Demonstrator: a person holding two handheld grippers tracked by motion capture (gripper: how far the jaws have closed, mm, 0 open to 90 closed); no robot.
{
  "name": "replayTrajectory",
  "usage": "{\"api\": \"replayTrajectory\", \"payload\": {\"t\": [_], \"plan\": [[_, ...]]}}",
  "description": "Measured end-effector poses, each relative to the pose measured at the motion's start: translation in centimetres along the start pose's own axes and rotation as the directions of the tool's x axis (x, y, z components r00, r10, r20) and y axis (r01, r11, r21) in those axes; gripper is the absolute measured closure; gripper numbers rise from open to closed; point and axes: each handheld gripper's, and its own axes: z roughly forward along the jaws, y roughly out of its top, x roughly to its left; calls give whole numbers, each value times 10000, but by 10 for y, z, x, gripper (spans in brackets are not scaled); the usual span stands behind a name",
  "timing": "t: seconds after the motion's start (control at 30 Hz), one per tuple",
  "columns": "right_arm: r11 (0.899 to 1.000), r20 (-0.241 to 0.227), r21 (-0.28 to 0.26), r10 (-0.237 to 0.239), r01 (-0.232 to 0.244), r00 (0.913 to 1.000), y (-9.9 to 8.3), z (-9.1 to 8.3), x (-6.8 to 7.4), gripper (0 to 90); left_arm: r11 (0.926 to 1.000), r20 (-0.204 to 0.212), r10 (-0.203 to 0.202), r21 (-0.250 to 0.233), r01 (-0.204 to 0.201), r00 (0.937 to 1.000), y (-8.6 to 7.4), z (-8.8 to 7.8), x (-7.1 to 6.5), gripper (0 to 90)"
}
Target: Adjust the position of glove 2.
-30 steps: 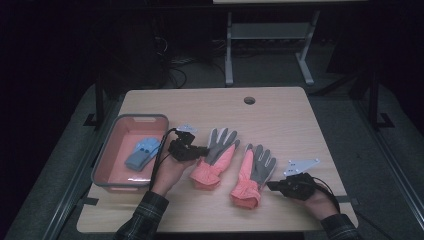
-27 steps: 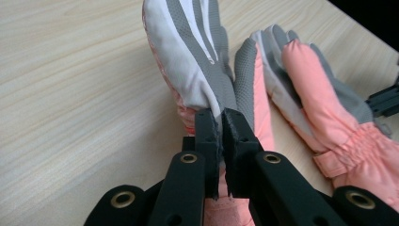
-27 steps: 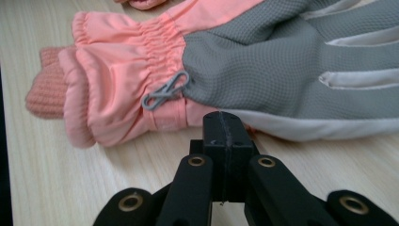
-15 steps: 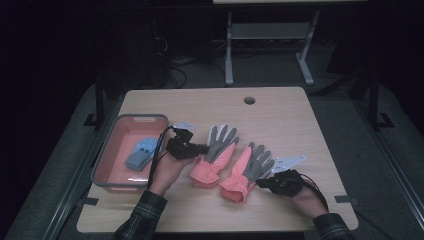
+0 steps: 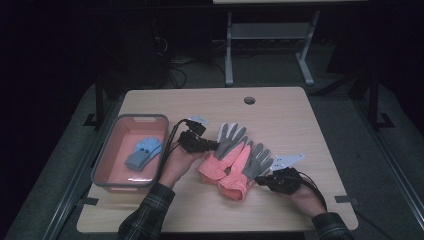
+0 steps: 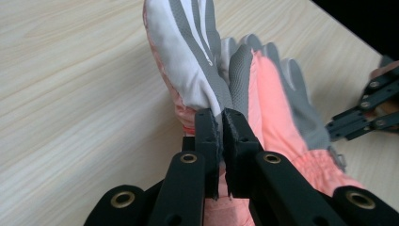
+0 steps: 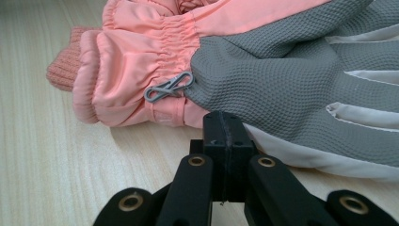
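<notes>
Two pink and grey gloves lie side by side mid-table, overlapping. My left gripper (image 5: pixel 214 145) is shut on the edge of the left glove (image 5: pixel 231 136); in the left gripper view the jaws (image 6: pixel 221 117) pinch its white and grey fabric (image 6: pixel 188 61). My right gripper (image 5: pixel 260 179) sits at the right glove's (image 5: pixel 252 162) near edge. In the right gripper view its jaws (image 7: pixel 226 120) are closed at the rim of the grey palm (image 7: pixel 282 70), beside a small grey clip (image 7: pixel 169 87) on the pink cuff.
A pink tray (image 5: pixel 102 162) stands at the table's left with a blue glove-like item (image 5: pixel 143 152) in it. A round cable hole (image 5: pixel 249 100) is near the far edge. Bare wood (image 5: pixel 290 125) lies behind the gloves. Floor and stand legs beyond are dark.
My right gripper has slid left with the right glove, which now overlaps the left glove. My left gripper has shifted slightly right and away, still on its glove.
</notes>
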Motion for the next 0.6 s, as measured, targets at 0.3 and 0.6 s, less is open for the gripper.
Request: {"api": "replayTrajectory", "payload": {"t": [0.3, 0.6], "plan": [[10000, -205, -57, -45, 44, 9998, 10, 14, 3, 900, 10000, 26, -10, -81, 11, 10000, -1, -14, -4, 852], [9997, -461, -208, -147, 138, 9988, 25, 33, 9, 900, 9999, 39, 139, -77, -139, 9999, -2, -26, -10, 853]]}}
